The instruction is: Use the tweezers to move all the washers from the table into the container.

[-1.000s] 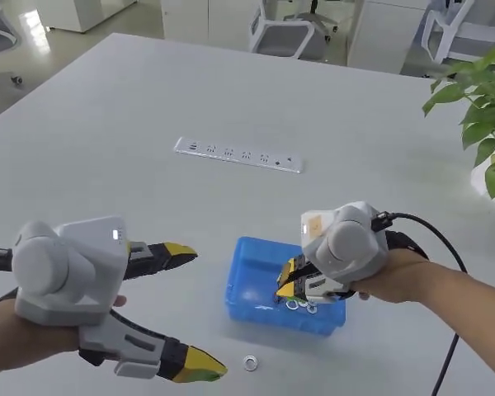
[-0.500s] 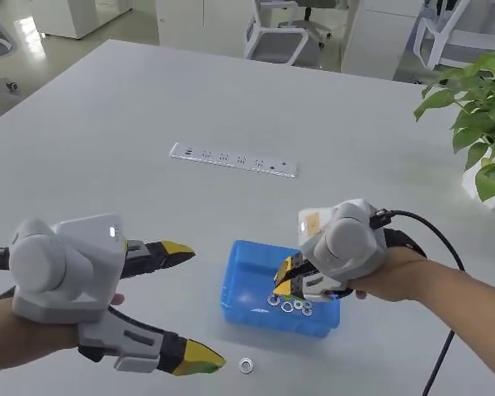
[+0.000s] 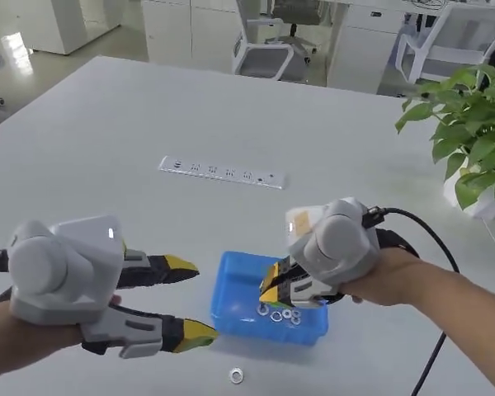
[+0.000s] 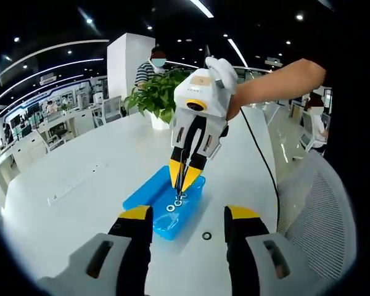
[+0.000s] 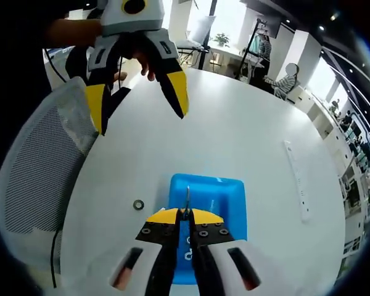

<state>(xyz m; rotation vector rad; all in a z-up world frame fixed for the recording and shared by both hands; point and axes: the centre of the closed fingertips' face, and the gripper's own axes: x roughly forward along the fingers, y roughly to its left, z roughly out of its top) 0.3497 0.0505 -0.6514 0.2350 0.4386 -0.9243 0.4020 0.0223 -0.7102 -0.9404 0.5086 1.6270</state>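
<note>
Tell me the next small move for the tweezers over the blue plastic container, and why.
Probably lift the thin metal tweezers, clamped in the right gripper, out of the blue plastic container and swing them toward the single metal washer on the white table. Several washers already lie inside; that one lies outside.

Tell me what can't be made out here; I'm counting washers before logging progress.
- Head view: the right gripper covers part of the blue container, so the washers inside cannot be counted.
- Right gripper view: the tweezers tip is too small to show whether it holds a washer.
- Head view: the bottom edge cuts the table just below the loose washer.
</note>
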